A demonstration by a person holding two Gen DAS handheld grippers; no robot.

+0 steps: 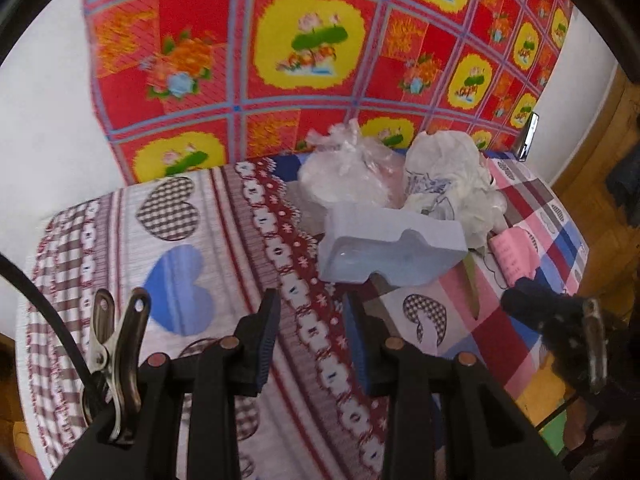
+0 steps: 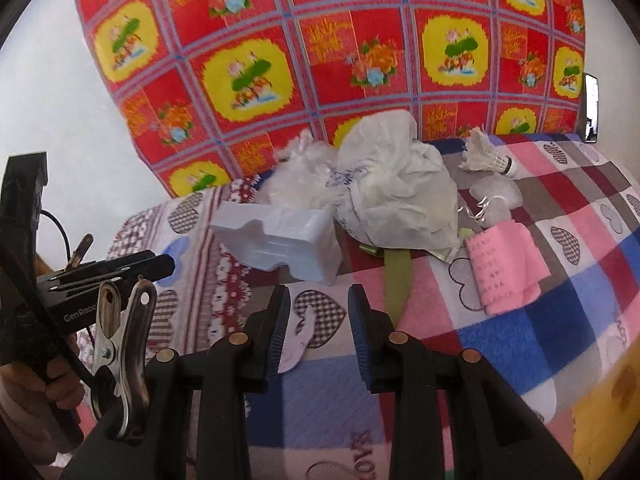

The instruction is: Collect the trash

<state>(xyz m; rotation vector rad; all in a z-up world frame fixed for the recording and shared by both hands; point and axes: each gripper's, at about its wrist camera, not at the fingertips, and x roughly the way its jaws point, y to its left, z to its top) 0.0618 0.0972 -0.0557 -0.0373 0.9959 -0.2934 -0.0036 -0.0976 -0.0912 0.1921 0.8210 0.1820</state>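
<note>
Trash lies in a heap on the bed: a white styrofoam block (image 1: 384, 248) (image 2: 280, 240), a clear plastic bag (image 1: 348, 172) (image 2: 300, 176), a crumpled white bag (image 1: 448, 176) (image 2: 400, 184), a pink folded sheet (image 1: 514, 254) (image 2: 508, 268) and a shuttlecock (image 2: 488, 158). My left gripper (image 1: 312, 300) hovers open just short of the styrofoam, nothing between its fingers. Over the blanket, my right gripper (image 2: 320, 294) is open and empty, the styrofoam ahead to its left. Each gripper shows in the other's view: the right one (image 1: 520, 300), the left one (image 2: 160, 266).
A heart-patterned blanket (image 1: 180, 240) (image 2: 560, 280) covers the bed. A red floral mat (image 1: 312, 48) (image 2: 320, 60) leans on the wall behind the heap. An olive strap (image 2: 394, 280) lies under the white bag. Wooden floor (image 1: 600, 200) lies beyond the bed's right edge.
</note>
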